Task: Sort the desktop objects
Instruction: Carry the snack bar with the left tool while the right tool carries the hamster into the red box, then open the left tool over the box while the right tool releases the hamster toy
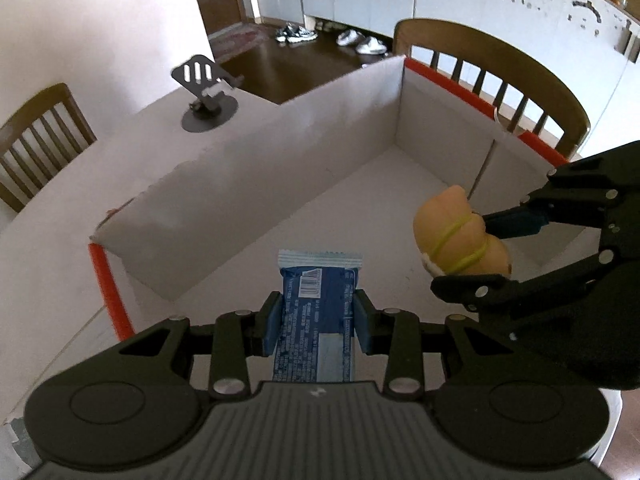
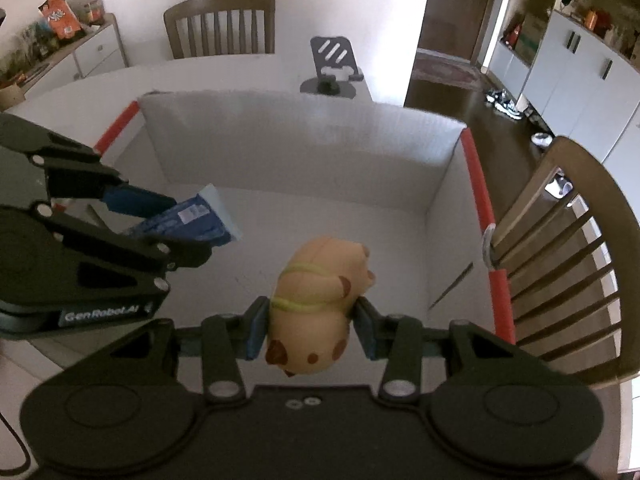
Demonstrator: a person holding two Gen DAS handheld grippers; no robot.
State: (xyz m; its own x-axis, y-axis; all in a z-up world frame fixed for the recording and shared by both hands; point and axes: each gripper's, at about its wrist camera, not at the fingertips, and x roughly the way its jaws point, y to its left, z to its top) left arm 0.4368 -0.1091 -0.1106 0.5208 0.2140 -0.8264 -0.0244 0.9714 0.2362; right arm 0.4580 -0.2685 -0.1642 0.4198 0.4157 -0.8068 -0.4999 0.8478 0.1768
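Note:
A blue snack packet (image 1: 316, 304) with a white crimped end sits between the blue pads of my left gripper (image 1: 316, 320), which is shut on it above the floor of a white cardboard box (image 1: 248, 184) with red-edged rims. My right gripper (image 2: 310, 326) is shut on a tan toy hot dog (image 2: 320, 300) with a yellow squiggle, also held over the box floor. In the left wrist view the hot dog (image 1: 456, 236) and the right gripper (image 1: 476, 248) come in from the right. In the right wrist view the packet (image 2: 192, 220) and the left gripper (image 2: 176, 224) come in from the left.
The box stands on a white table (image 1: 60, 200). A grey phone stand (image 1: 208, 92) sits on the table beyond the box's far wall. Wooden chairs (image 2: 568, 260) stand close to the box's right side and at the table's far end (image 2: 220, 24). Dark floor lies beyond.

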